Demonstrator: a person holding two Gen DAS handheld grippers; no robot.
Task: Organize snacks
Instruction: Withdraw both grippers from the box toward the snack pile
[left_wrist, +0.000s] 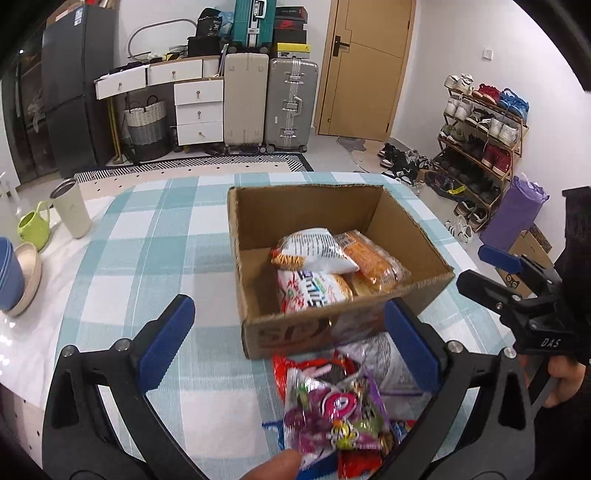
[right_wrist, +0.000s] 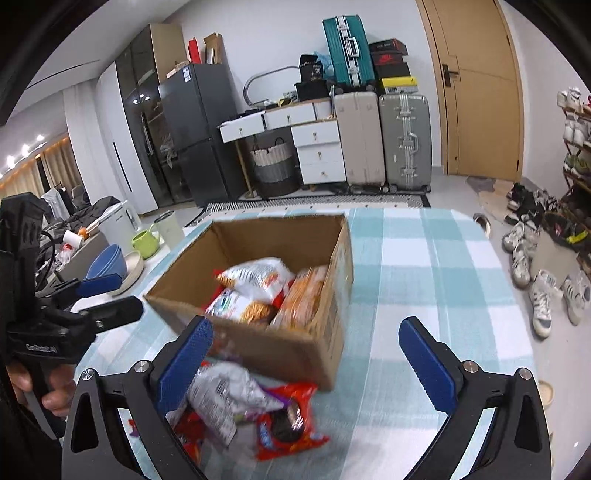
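Note:
An open cardboard box (left_wrist: 251, 339) stands on the checked tablecloth (left_wrist: 147, 240). Inside lie a white snack bag (left_wrist: 317, 247), an orange pack (left_wrist: 373, 262) and a white-and-red pack (left_wrist: 314, 291). Loose snacks are piled against the box's near side: a purple candy bag (left_wrist: 332, 410), a silver bag (right_wrist: 225, 395) and a red cookie packet (right_wrist: 291, 421). My left gripper (left_wrist: 290, 302) hangs open above this pile, nothing held. My right gripper (right_wrist: 306, 325) is open and empty too, near the box's front corner (right_wrist: 328, 354). Each gripper shows at the side of the other's view (left_wrist: 484, 267) (right_wrist: 114, 295).
On the table's left side stand a cream tumbler (left_wrist: 72, 210), a green cup (left_wrist: 35, 229) and stacked bowls (left_wrist: 14, 273). The cloth right of the box (right_wrist: 424, 277) runs to the table's edge. Beyond it are a shoe rack (left_wrist: 480, 129) and shoes on the floor.

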